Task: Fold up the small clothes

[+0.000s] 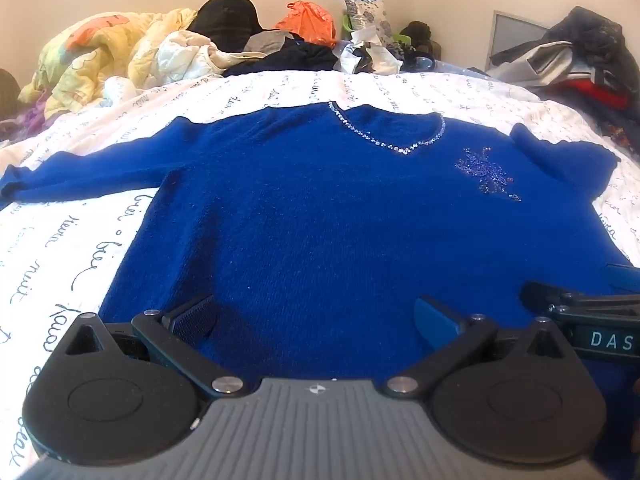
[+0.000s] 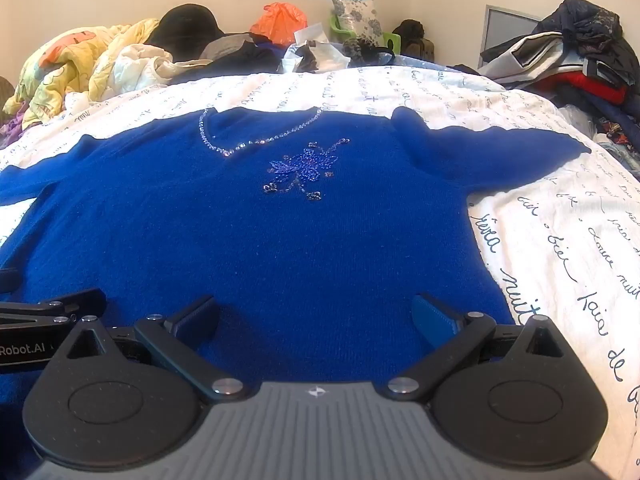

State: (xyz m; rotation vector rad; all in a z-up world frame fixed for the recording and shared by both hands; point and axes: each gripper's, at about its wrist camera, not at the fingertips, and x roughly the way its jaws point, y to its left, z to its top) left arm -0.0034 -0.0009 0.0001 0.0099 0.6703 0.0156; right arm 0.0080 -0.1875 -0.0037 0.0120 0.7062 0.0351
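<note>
A blue sweater [image 1: 320, 220] lies spread face up on the bed [image 1: 60, 248], filling the middle of both views, its neckline toward the top of the frame and its bottom hem at the lower edge, under the tools. The left hand-held gripper [image 1: 316, 316] sits low over the hem near the sweater's left side, its fingers spread wide with only knit between them; the right hand-held gripper [image 2: 316, 314] does the same toward the right side, likewise spread and holding nothing. The knit looks soft, thick and fuzzy, so I judge it will drape and sag rather than hold a line, with enough weight to pull against a one-sided lift. It should grip well and not slip, but it may stretch if tugged. A row of sparkling beads [image 1: 384, 136] trims the neckline at the upper centre, and a beaded flower [image 2: 304, 172] sits on the chest; these look like the fragile parts and are best kept out of any pinch. One sleeve [image 1: 80, 172] runs to the left edge of the left view, the other sleeve [image 2: 492, 152] to the upper right of the right view. Good places to take hold seem to be the hem corners or the sleeve cuffs, catching both layers.
</note>
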